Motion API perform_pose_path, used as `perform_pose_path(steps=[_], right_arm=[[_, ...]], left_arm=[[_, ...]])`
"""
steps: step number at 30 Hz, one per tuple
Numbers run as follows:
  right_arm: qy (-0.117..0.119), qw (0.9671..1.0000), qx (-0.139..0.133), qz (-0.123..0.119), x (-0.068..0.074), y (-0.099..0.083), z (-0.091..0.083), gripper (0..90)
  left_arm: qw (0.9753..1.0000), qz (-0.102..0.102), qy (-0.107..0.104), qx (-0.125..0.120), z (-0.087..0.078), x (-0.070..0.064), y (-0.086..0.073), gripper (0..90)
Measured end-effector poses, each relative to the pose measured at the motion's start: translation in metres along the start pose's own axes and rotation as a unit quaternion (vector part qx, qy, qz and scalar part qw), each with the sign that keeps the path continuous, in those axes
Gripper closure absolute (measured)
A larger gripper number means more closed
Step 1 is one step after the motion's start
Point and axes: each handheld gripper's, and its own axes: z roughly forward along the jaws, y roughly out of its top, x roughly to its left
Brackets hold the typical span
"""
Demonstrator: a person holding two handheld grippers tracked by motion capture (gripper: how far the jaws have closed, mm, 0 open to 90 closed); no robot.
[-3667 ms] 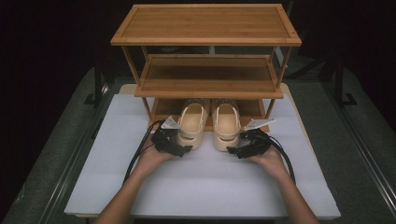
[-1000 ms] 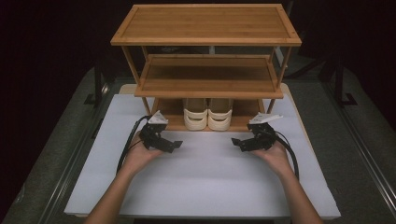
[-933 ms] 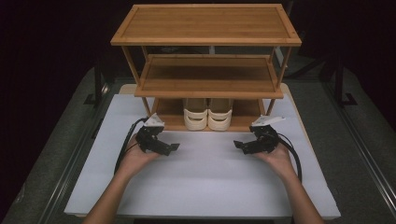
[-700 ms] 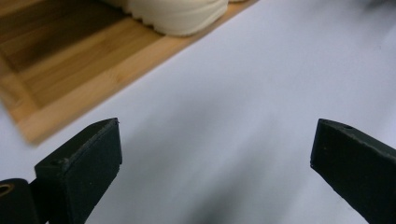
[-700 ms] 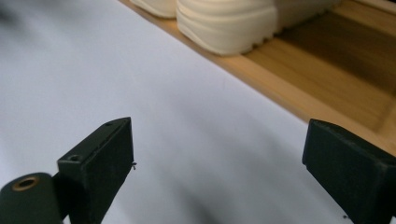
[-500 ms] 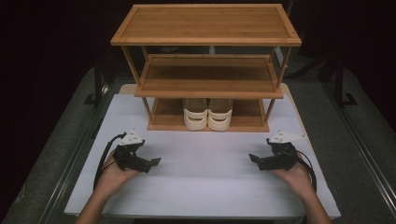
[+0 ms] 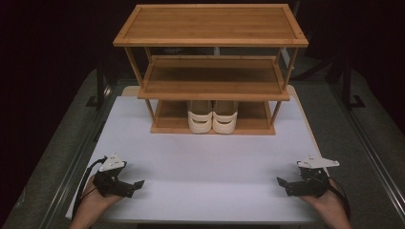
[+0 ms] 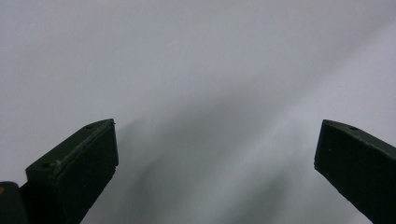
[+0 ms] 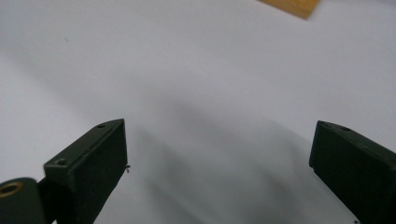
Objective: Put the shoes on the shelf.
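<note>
Shoes point(image 7: 212, 121), a cream pair, stand side by side on the lowest shelf of the rack point(image 7: 210, 43) at the centre of the high view, heels toward the camera, touching or nearly touching each other. The rack, three wooden tiers, sits at the far end of the white mat point(image 7: 205, 167) that covers the table.

Left gripper point(image 7: 135, 186) rests at the lower left of the high view, held in a hand point(image 7: 93, 207) that enters from the bottom edge, its jaws pointing toward the middle of the mat. Right gripper point(image 7: 282, 185) lies at the lower right, in the other hand point(image 7: 329, 207), jaws likewise pointing inward. Both sit well apart from the shoes and from each other, with bare mat between them.

Left gripper view has the two black jaws spread wide at the lower corners, nothing between them but white mat and soft shadow. Right gripper view has the same wide gap over the mat, with a sliver of the wooden rack point(image 9: 292, 7) at the upper right edge. Neither tool holds anything.

Grey three-cornered plates top both grippers, and dark cables loop back from them along the wrists.
</note>
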Motion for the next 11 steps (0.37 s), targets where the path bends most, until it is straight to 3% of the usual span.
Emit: perform_pose_path(steps=[5,8,11], right_arm=[[-0.004,1.0,0.006,0.006,-0.0017,-0.0047,0.0042,3.5],[-0.008,0.9997,0.024,0.002,0.0003,-0.008,0.0097,2.4],[-0.004,0.9997,0.019,0.012,-0.0015,-0.0095,0.0098,2.3]], left_arm=[[1.0,0.002,0.002,0.006,0.0051,0.0015,-0.0107,0.0],[0.9999,0.006,0.004,0.011,0.0075,0.0007,-0.0111,0.0],[0.9998,0.012,0.007,0.015,0.0078,-0.0004,-0.0112,0.0]])
